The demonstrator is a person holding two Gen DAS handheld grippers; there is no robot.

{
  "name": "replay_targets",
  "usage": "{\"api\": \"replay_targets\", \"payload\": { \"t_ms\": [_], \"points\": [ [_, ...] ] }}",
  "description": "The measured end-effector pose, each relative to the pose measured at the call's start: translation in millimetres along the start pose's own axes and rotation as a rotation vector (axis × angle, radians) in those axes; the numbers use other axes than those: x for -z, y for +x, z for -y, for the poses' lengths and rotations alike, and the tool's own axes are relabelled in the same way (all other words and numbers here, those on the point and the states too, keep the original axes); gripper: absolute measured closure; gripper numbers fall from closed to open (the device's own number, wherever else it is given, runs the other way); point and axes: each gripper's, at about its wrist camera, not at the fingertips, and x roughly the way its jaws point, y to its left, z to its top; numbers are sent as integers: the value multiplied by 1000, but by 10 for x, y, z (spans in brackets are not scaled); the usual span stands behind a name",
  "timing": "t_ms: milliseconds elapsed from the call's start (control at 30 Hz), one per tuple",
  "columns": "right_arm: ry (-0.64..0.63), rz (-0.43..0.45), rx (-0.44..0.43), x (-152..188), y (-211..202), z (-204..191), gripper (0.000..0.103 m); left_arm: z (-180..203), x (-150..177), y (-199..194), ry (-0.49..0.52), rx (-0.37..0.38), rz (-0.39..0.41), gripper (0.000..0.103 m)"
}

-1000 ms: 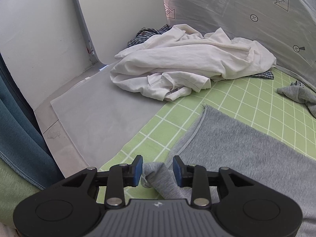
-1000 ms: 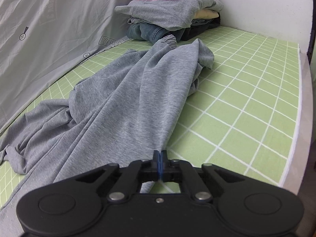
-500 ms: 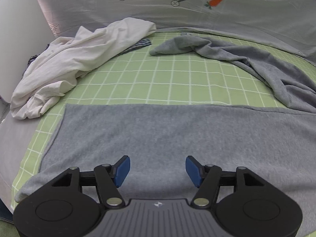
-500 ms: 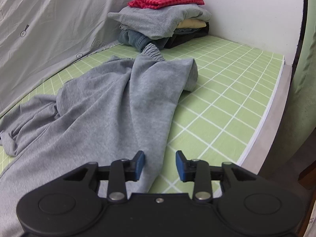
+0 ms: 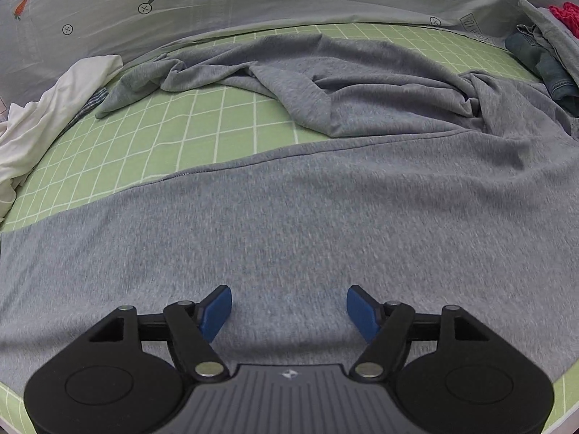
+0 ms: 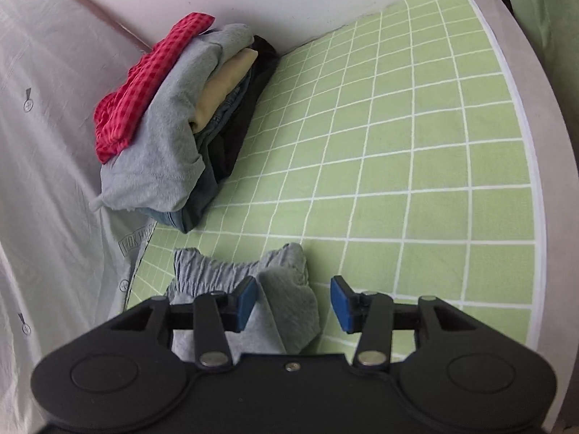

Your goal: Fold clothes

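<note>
You are holding the left gripper (image 5: pixel 288 307) spread apart over the grey trousers (image 5: pixel 307 224) lying across the green checked sheet (image 5: pixel 173 137); your right gripper (image 6: pixel 294 302), also apart, is straddling their waistband (image 6: pixel 217 271).

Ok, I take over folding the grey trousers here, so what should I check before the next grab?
1. Left tongs open and empty: ok.
2. Right tongs open and empty: ok.
3. Near leg of the grey trousers lies flat: ok.
4. Far leg smoothed out: not ok, bunched and twisted.
5. Waistband between the right tongs: not ok, only its bunched end lies there.
6. Folded pile clear of the trousers: ok.
</note>
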Motion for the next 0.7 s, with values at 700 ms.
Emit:
{"api": "replay_targets", "payload": {
  "t_ms": [700],
  "points": [
    [20, -372, -48, -380, 833, -221, 66, 54, 51, 22, -230, -95, -15, 17]
  ]
}}
